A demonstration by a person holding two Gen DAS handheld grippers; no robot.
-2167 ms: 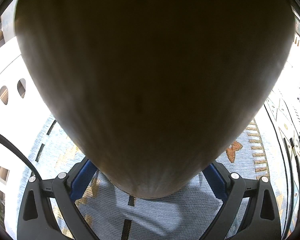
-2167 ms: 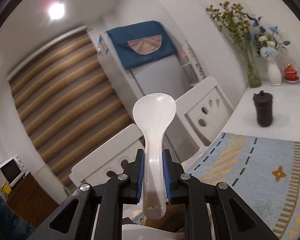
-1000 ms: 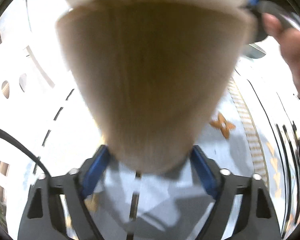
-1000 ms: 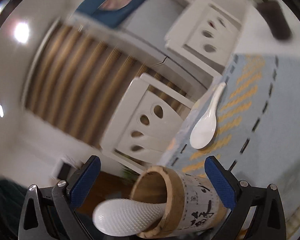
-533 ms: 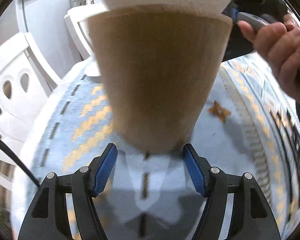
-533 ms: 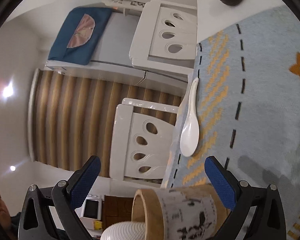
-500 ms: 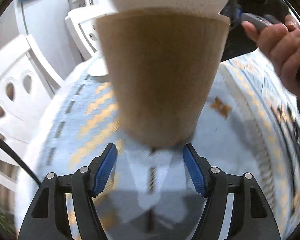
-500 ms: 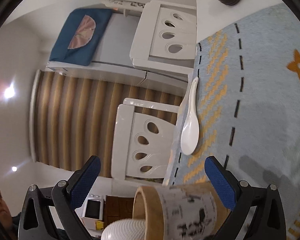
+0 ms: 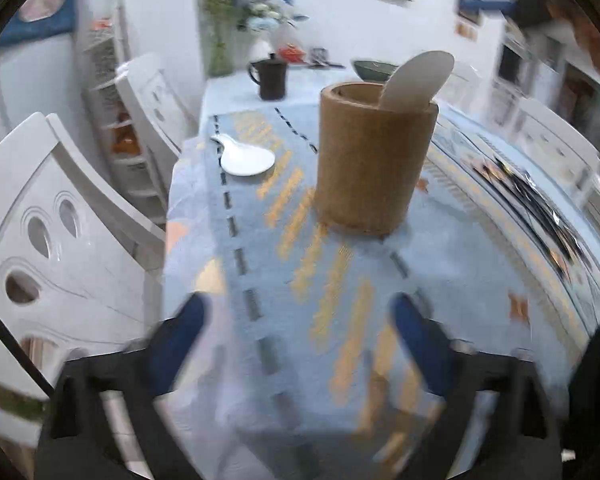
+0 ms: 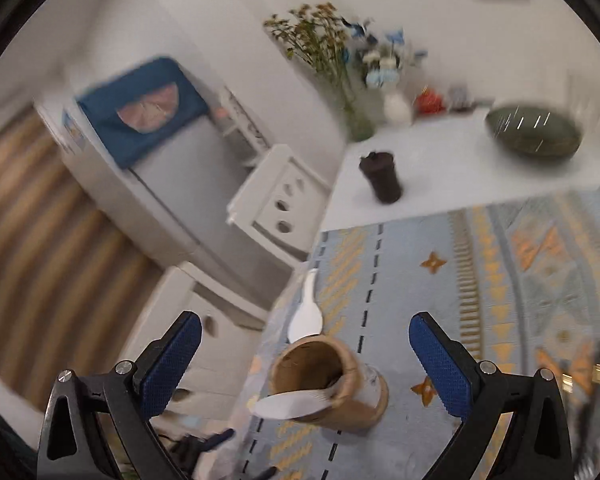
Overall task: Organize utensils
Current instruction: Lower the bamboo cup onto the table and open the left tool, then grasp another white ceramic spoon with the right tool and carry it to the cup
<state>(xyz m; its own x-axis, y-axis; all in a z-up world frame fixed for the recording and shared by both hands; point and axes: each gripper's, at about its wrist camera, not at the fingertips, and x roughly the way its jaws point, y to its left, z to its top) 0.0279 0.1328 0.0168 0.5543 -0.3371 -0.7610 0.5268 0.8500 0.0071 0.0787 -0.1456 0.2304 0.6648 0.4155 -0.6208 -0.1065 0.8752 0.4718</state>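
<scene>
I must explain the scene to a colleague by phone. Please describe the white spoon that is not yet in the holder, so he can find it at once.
On the blue patterned tablecloth stands a bamboo utensil holder with a white rice paddle in it. The white ceramic soup spoon lies flat on the cloth near the table edge, between the holder and the white chairs. It alone lies loose.

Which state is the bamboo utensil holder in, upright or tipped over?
Upright. The bamboo utensil holder stands on its base on the tablecloth, mouth upward, with the rice paddle leaning out over its rim.
</scene>
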